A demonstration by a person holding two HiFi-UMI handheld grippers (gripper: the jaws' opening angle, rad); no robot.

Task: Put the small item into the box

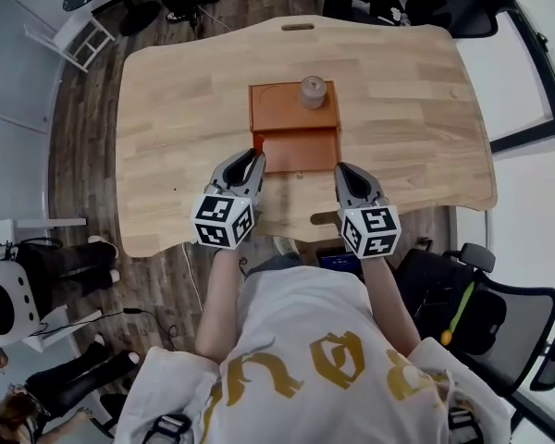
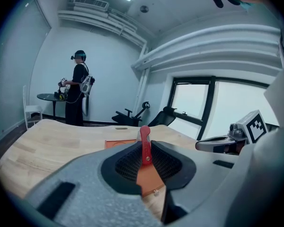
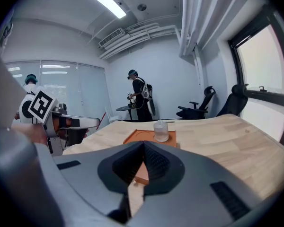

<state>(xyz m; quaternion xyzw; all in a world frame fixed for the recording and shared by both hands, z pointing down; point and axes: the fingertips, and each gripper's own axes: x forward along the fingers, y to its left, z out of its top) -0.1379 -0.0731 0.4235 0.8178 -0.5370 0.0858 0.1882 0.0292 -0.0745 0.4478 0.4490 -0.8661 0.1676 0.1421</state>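
Small item: a slim red strip with a small rivet-like dot, standing upright and pinched low on its length between the pads of the left gripper, just at the near left corner of the orange box on the wooden table. It is judged light, thin and fairly stiff, apt to pivot or slip if the grip eases, so it is best held across its flat faces near the middle. Right gripper: jaws closed together on nothing, near the box's right corner; a translucent jar stands on the box's far part.
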